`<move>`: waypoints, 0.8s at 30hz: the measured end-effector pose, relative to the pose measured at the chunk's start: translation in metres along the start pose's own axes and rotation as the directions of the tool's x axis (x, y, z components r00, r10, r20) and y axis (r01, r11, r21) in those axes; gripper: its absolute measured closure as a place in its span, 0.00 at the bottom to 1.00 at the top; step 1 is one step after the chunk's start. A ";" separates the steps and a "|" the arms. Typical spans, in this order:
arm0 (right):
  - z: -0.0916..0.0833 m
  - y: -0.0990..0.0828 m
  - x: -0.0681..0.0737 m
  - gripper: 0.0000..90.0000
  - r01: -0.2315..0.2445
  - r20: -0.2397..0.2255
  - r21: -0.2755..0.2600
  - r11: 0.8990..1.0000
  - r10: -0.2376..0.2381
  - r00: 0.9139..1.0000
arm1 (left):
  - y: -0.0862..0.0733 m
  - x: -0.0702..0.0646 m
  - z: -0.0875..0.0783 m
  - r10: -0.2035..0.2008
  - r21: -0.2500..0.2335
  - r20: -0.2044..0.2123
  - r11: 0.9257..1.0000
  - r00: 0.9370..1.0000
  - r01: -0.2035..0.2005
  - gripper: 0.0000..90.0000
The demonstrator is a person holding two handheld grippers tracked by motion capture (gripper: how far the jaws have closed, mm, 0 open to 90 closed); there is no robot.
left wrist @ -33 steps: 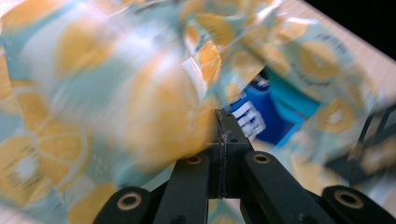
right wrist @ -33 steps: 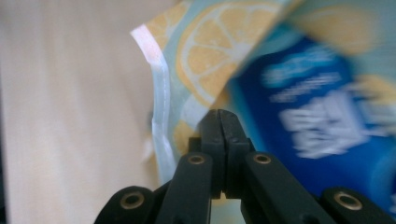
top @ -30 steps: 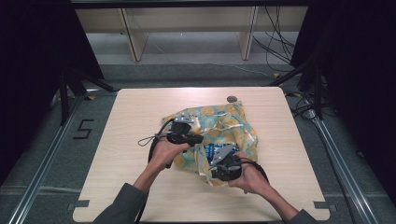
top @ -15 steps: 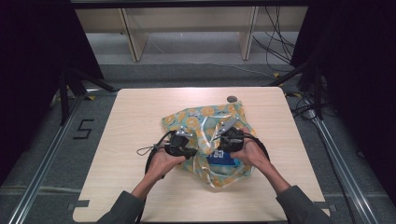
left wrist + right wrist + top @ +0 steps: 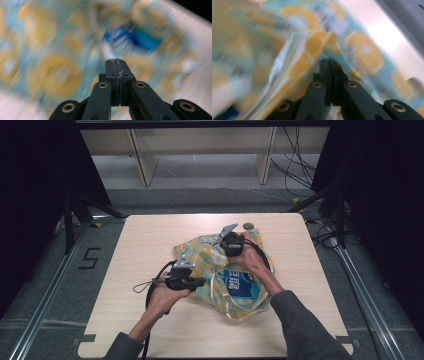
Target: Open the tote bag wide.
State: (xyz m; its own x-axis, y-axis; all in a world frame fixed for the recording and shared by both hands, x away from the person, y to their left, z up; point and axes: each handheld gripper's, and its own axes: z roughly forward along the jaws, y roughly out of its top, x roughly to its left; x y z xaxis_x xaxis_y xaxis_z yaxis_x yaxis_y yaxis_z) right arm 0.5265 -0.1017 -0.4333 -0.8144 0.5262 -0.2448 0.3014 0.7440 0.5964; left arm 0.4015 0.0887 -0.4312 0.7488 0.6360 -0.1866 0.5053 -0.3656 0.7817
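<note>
Patterned bag (image 5: 220, 270) mid-fold on surface (image 5: 140, 245): right gripper (image 5: 231, 244) fingers clamp its edge; left gripper (image 5: 200, 282) fingers closed, hold unclear; next, lay fold flat.

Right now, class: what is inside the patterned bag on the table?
Through the bag's open mouth a blue packet with white print shows. The fabric covers the rest of the inside, so anything else there stays hidden.

Bare table (image 5: 135, 245) lies open left of the bag (image 5: 200, 251); a disc (image 5: 248, 226) sits behind.
</note>
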 end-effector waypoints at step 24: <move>-0.001 0.007 -0.024 1.00 -0.148 -0.155 0.090 0.985 0.160 0.975 | -0.047 0.006 0.017 0.112 0.287 0.023 0.951 0.993 -0.113 0.97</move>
State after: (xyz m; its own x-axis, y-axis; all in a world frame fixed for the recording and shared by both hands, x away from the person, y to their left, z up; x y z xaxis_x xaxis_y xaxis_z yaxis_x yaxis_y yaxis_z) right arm 0.5477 -0.1101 -0.4225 -0.8225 0.5683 -0.0242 0.4618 0.6919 0.5550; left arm 0.3898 0.0985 -0.4788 0.8102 0.5754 -0.1119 0.5189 -0.6151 0.5937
